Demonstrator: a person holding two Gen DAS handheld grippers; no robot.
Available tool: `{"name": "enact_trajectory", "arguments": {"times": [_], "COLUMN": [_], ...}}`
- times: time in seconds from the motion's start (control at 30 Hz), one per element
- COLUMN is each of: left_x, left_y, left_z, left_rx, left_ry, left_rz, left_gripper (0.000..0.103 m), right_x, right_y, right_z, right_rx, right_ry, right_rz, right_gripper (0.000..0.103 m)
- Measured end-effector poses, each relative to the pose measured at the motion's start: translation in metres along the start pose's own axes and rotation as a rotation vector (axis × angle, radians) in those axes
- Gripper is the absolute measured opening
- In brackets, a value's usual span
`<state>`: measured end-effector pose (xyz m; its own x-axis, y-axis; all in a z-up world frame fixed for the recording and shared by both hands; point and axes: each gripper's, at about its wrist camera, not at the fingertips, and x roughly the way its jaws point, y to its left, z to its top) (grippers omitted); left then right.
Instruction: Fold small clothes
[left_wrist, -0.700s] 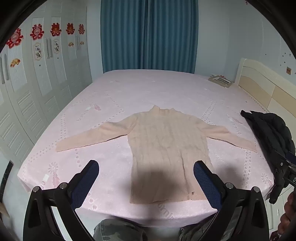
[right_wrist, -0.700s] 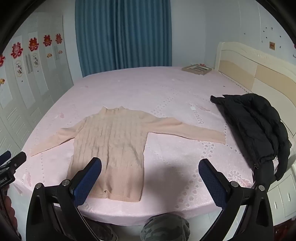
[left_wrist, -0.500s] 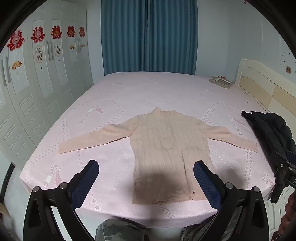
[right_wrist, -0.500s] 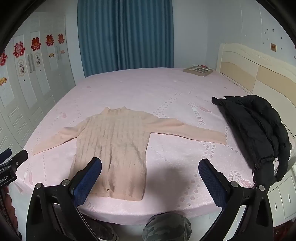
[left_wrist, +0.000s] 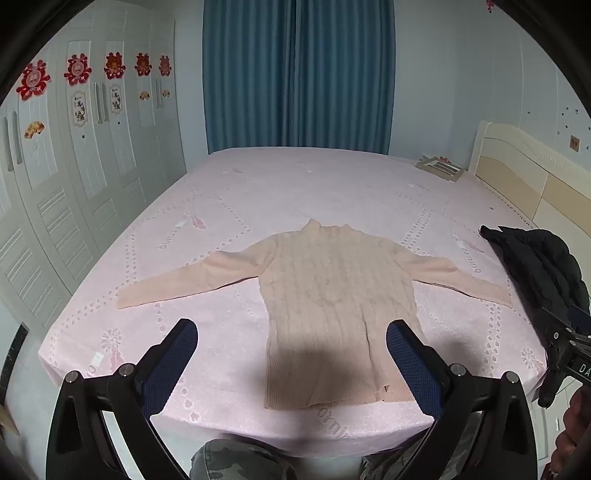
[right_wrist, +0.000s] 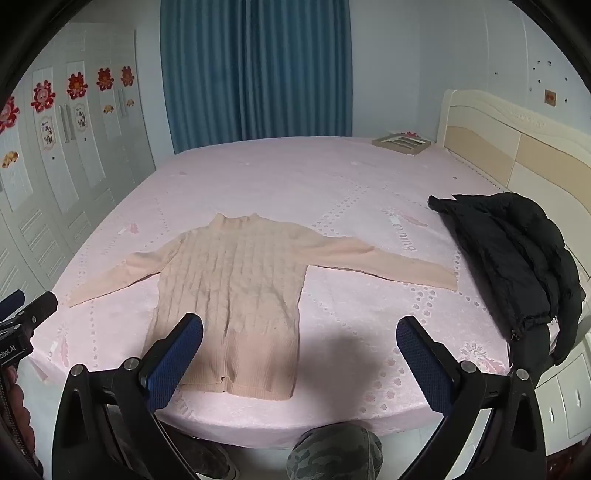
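A peach ribbed sweater (left_wrist: 332, 295) lies flat on the pink bed, both sleeves spread out sideways, hem toward me; it also shows in the right wrist view (right_wrist: 232, 288). My left gripper (left_wrist: 291, 332) is open and empty, held above the hem end near the bed's front edge. My right gripper (right_wrist: 299, 328) is open and empty, held over the hem's right side and the bedsheet. Neither touches the sweater.
A black padded jacket (right_wrist: 517, 254) lies on the bed's right side (left_wrist: 543, 273). A flat box (right_wrist: 400, 142) sits at the far right corner. The headboard (right_wrist: 517, 147) is at right, wardrobes (left_wrist: 74, 184) at left, blue curtains behind.
Both grippers have risen or tilted slightly, so the sweater sits a little lower in each view. Both stay open and the sweater has not moved.
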<state>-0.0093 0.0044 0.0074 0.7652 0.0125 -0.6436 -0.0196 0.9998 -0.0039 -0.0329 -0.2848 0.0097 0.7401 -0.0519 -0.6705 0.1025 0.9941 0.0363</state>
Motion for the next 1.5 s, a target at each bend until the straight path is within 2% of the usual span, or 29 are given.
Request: {"name": "enact_trajectory", "arguments": {"times": [0.6, 1.17, 1.5], "left_x": [0.006, 0.01, 0.024], "left_y": [0.006, 0.001, 0.008], "left_z": [0.002, 0.007, 0.012], "left_rx": [-0.039, -0.019, -0.05], "left_ry": [0.02, 0.018, 0.038], "left_rz": [-0.005, -0.015, -0.024], "left_gripper": [0.103, 0.103, 0.103], "right_x": [0.002, 0.005, 0.013], "right_y": [0.005, 0.0, 0.008], "right_z": [0.001, 0.009, 0.01], "right_rx": [-0.002, 0.01, -0.009], "right_ry": [0.002, 0.001, 0.013], "right_rz": [0.0, 0.014, 0.024], "right_gripper": [0.103, 0.103, 0.103]}}
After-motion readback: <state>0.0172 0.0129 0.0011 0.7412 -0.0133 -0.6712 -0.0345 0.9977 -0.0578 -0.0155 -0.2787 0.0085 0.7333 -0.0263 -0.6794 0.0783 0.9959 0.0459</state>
